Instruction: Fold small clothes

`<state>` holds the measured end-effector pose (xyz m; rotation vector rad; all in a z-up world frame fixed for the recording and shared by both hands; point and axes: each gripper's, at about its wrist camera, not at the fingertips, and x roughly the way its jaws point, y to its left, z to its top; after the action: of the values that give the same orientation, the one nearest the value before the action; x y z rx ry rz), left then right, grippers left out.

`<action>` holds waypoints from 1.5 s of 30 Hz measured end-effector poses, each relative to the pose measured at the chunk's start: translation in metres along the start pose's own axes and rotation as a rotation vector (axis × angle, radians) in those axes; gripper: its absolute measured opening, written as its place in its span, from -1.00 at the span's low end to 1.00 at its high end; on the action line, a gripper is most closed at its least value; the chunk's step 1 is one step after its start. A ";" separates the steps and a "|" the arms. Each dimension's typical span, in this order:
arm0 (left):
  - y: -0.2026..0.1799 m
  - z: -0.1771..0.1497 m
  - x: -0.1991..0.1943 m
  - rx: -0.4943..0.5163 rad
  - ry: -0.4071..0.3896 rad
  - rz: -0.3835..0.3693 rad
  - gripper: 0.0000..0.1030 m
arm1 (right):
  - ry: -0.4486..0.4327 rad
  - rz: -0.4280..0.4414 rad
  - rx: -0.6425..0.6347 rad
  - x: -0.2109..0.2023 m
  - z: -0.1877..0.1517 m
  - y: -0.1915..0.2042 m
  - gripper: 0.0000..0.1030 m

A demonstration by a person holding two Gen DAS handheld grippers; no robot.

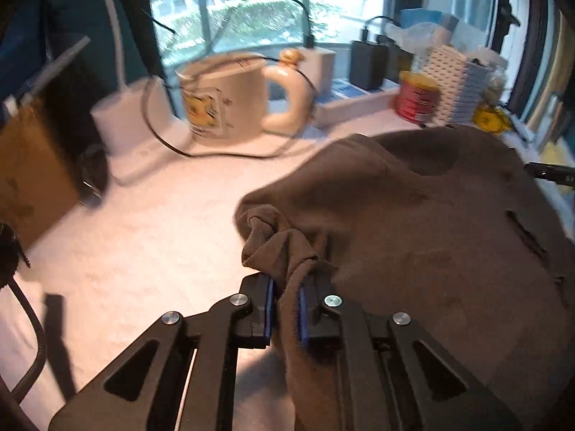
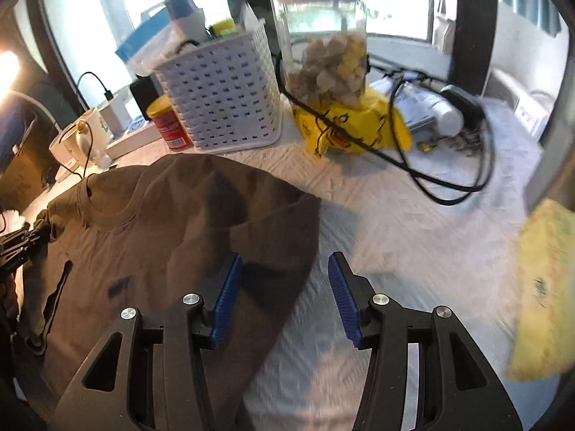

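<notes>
A brown T-shirt (image 1: 431,233) lies spread on the white-covered table (image 1: 143,244), collar toward the window. My left gripper (image 1: 287,280) is shut on a bunched fold at the shirt's left sleeve, with cloth pinched between the blue pads. In the right wrist view the same shirt (image 2: 161,222) fills the left half, and the left gripper (image 2: 21,240) shows at its far left edge. My right gripper (image 2: 285,256) hangs open over the shirt's right edge. One pad is above the cloth and the other above the bare table cover, and neither presses on anything.
A cream mug (image 1: 222,100) and a black cable (image 1: 172,147) sit beyond the shirt on the left, with a cardboard box (image 1: 28,165) at the far left. A white basket (image 2: 222,97), red can (image 2: 169,125), yellow bag (image 2: 352,125) and looped cable (image 2: 449,186) line the back. A yellow cloth (image 2: 542,287) lies at the right.
</notes>
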<state>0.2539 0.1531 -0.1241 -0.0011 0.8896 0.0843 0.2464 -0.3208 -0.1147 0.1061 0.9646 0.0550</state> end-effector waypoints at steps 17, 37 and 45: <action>0.016 0.004 0.008 0.035 0.016 0.142 -0.76 | -0.060 -0.170 -0.151 0.009 0.034 0.012 -0.81; -0.019 -0.062 -0.072 0.023 0.021 -0.027 -0.29 | -0.051 -0.206 -0.213 -0.070 -0.055 0.059 -0.49; -0.057 -0.080 -0.078 0.139 0.032 -0.103 -0.29 | -0.044 -0.192 -0.170 -0.089 -0.098 0.073 -0.49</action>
<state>0.1477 0.0882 -0.1159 0.0816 0.9245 -0.0745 0.1150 -0.2501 -0.0891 -0.1411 0.9188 -0.0418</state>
